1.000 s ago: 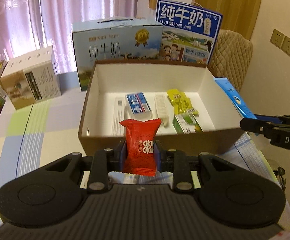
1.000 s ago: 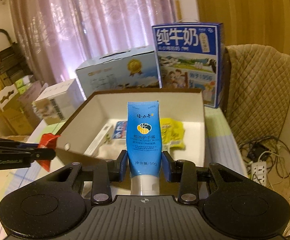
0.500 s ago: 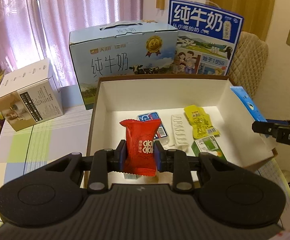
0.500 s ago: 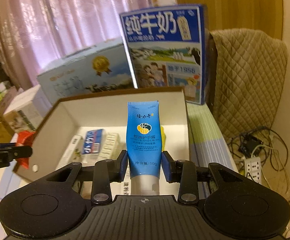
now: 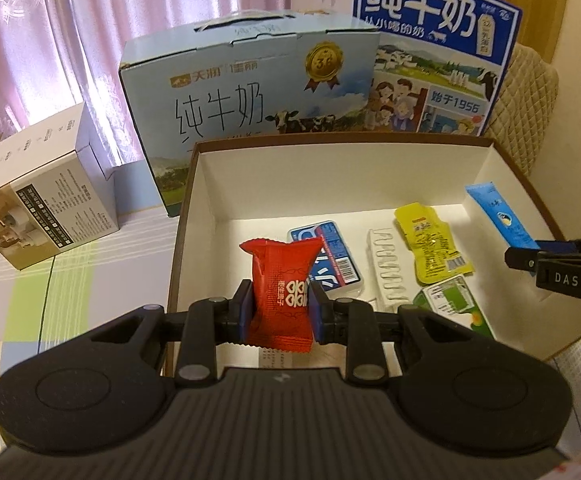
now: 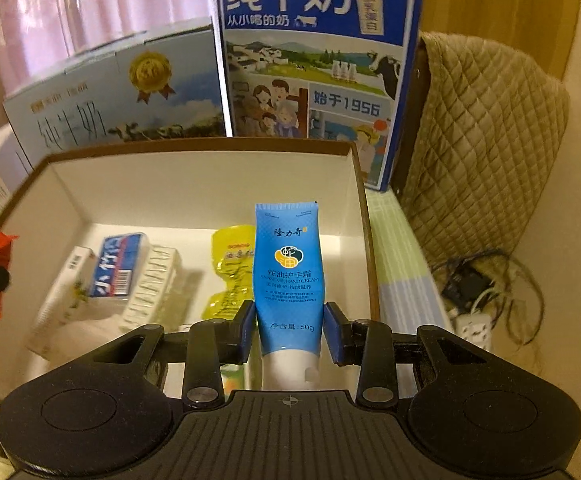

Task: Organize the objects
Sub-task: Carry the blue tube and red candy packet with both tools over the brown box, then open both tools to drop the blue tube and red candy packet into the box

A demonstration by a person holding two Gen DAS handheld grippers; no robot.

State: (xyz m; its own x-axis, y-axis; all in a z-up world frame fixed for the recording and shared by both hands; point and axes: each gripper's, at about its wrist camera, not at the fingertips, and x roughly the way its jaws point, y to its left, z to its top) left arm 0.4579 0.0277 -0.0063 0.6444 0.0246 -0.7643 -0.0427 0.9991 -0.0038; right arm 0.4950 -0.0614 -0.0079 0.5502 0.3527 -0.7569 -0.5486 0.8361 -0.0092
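My left gripper (image 5: 278, 308) is shut on a red snack packet (image 5: 280, 292), held upright over the near left part of an open brown cardboard box (image 5: 330, 144) with a white inside. My right gripper (image 6: 289, 330) is shut on a blue hand cream tube (image 6: 288, 268), cap end toward the camera, over the box's (image 6: 194, 146) right side. In the left wrist view the right gripper (image 5: 530, 256) and the tube (image 5: 498, 216) come in over the box's right wall. Inside lie a blue gum pack (image 5: 324, 256), a white ribbed strip (image 5: 386, 272), a yellow sachet (image 5: 426, 246) and a green packet (image 5: 450, 304).
Two blue milk cartons (image 5: 250, 92) (image 5: 434, 52) stand behind the box. A white product box (image 5: 38, 196) sits on the checked tablecloth (image 5: 70, 280) at left. A quilted chair (image 6: 486, 140) and a power strip with cables (image 6: 474, 320) are to the right of the table.
Both grippers have moved forward and down over the box, which now looks larger and nearer. Each still holds the same item.
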